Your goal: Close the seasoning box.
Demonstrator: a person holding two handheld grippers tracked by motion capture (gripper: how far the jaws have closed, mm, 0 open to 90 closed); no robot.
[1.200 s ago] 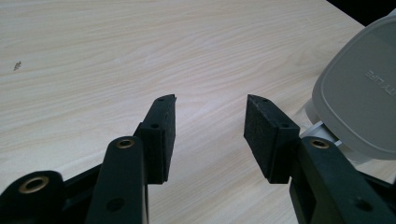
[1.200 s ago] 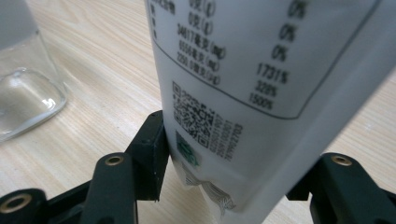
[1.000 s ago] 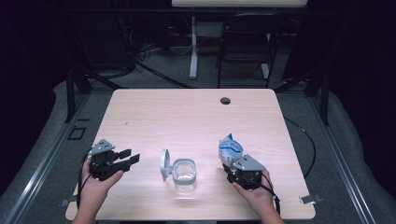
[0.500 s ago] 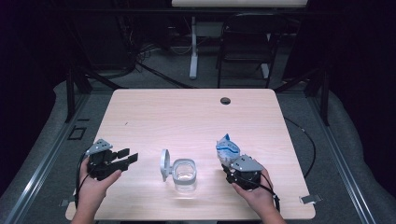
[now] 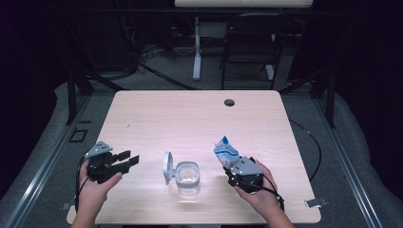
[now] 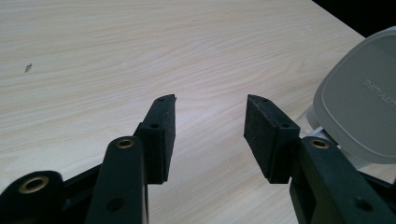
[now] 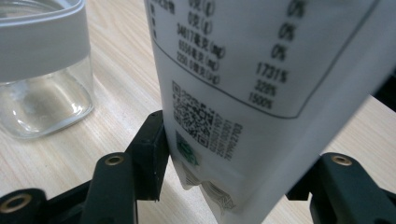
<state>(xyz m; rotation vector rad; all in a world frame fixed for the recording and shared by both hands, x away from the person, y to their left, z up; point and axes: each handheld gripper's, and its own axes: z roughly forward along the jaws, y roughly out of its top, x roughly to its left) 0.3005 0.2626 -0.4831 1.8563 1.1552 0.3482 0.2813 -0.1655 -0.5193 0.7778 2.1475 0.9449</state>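
Dark room, cabling and a chair frame past the far edge; pale wood table [image 5: 190, 118] under me, with a small dark round hole [image 5: 229, 102] near its far side.

Glass jar [image 5: 188, 177] stands upright near the front edge, between my two tools, apart from both. Clear body, grey collar, mouth open. Its grey lid [image 5: 167, 167] is swung up on the side facing my left tool. In the left gripper view that lid [image 6: 364, 107] sits just off the right-hand finger, not touching it.

Blue-and-white packet [image 5: 225, 151] is in my right gripper [image 5: 233, 166], sticking out beyond the fingertips toward the far side of the table. In the right gripper view the packet [image 7: 243, 93] stands between the two fingers [image 7: 150, 149], white back panel with printed table and QR code facing the camera. Its crimped lower edge hangs down between the pads. The left-hand pad presses its edge; the other pad is hidden behind the packet. I read this as a grasp on the packet. The jar [image 7: 42, 70] lies off to the left of those fingers, near but apart.

Left gripper [image 5: 128, 161] rests low over the table, fingers [image 6: 161, 135] spread apart, nothing between them but bare wood.
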